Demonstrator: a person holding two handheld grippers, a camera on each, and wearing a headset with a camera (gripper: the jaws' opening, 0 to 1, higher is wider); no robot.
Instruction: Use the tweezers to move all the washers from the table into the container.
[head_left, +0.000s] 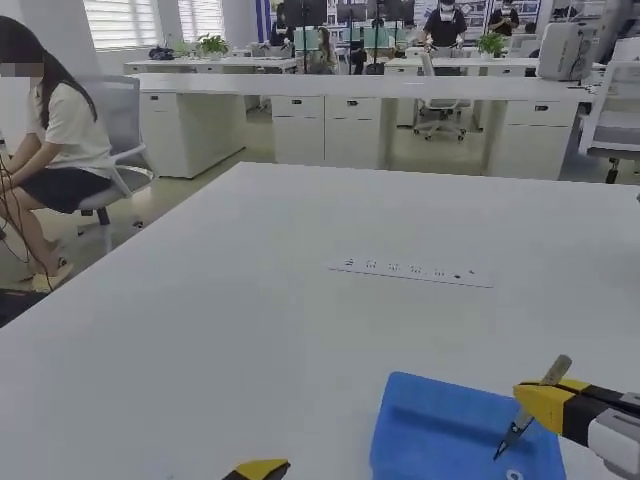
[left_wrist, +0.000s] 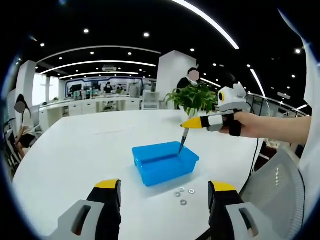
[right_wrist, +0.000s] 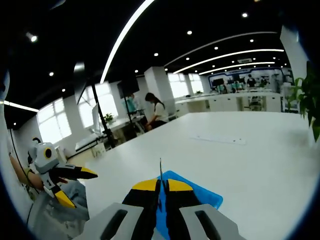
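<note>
At the lower right of the head view, the right gripper (head_left: 548, 403) has its 2 fingers clenched on the thin metal tweezers (head_left: 518, 428), whose tips point down into the blue plastic container (head_left: 430, 430). Whether a washer is between the tips I cannot tell; it should be let go low, so it does not bounce out. The left gripper (left_wrist: 165, 186) is released. Small metal washers (left_wrist: 182, 195) lie on the white worktop (left_wrist: 80, 150) just beside the container; nothing blocks them.

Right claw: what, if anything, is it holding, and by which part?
The right claw is shut on the tweezers, clamped around mid-length, tips pointing down over the blue container. The left claw is open, holding nothing.
</note>
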